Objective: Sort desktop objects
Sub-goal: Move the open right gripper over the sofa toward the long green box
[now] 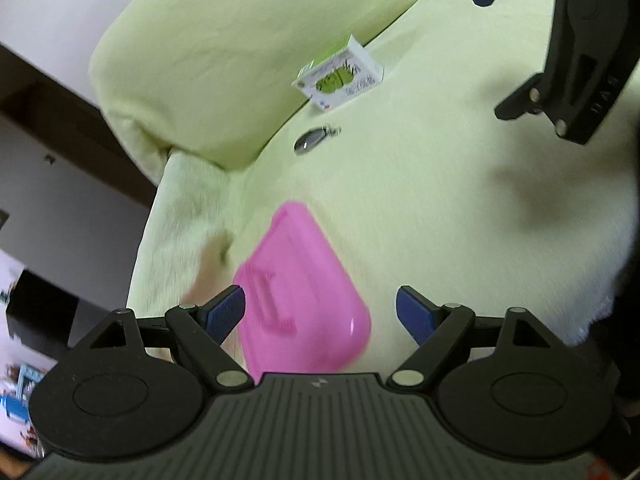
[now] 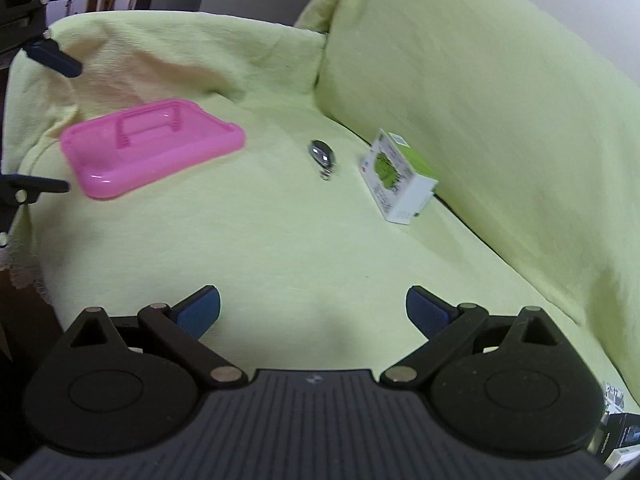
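The pink tray (image 2: 154, 148) sits out near the left edge of the green-covered seat (image 2: 280, 240), and the left gripper (image 1: 320, 312) is right on top of it, jaws spread wide with the tray's near end between the blue pads, nothing clamped. Whether a pad touches the plastic, the blur won't let me say. Further along, the small metal keyring piece (image 2: 322, 154) lies mid-seat, and the white-and-green box (image 2: 396, 178) leans at the back edge against the backrest cushion (image 2: 480, 100). The right gripper (image 2: 312, 312) hangs over the front of the seat, wide open too, holding nothing, well short of both loose items. By my read, sorting has barely started: nothing lies in the tray. Looks like the left side is lining up to steady or take the tray. Next move, I'd say, wants the right claw out to the keyring, low and square, closing on a thin, slippery thing lying flat on soft cloth.
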Tool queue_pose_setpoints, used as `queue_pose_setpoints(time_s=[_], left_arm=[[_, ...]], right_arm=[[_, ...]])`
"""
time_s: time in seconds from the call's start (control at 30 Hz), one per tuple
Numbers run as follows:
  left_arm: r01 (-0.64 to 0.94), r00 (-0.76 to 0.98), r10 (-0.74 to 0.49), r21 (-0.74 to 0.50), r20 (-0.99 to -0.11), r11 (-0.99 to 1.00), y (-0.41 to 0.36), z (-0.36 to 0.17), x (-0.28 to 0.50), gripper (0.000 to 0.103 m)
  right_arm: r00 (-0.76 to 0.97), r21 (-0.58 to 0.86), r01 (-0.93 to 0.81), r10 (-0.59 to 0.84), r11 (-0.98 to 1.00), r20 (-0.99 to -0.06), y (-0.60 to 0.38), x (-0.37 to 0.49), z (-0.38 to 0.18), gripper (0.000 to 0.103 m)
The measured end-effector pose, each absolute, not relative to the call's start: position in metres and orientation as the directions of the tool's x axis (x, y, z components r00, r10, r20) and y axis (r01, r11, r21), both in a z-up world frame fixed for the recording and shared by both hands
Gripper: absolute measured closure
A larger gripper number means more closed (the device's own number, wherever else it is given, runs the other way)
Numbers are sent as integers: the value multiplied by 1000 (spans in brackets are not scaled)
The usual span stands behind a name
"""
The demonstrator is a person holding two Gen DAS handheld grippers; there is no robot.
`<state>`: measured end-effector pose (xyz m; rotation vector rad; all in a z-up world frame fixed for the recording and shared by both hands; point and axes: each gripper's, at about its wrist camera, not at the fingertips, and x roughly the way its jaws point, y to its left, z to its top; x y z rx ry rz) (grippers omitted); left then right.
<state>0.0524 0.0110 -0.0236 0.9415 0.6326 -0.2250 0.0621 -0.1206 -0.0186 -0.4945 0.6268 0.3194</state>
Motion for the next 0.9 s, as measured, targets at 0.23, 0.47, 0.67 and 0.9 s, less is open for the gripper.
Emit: queue_pose_setpoints(time_s=[0.23,0.47,0.67,0.9], left_arm=[[478,808,18,672,-589,566,-19,-26,102,19],[521,790,-32,643,-612,561,-40,-41,147,19],[525,786,-48,623,-617,580,-56,-53,190,19],[503,819,-87,639,-566,582,-69,-60,218,19]], right_arm=[[778,-361,-396,100,844,-620,-143,93,-23,5],[784,-351,-389,105,852,-612,-158,136,-19,7],[787,-360,-384,98,850,-609,-163,169,-17,7],[802,-380,-396,112,836,-587,-161,198,-13,8]])
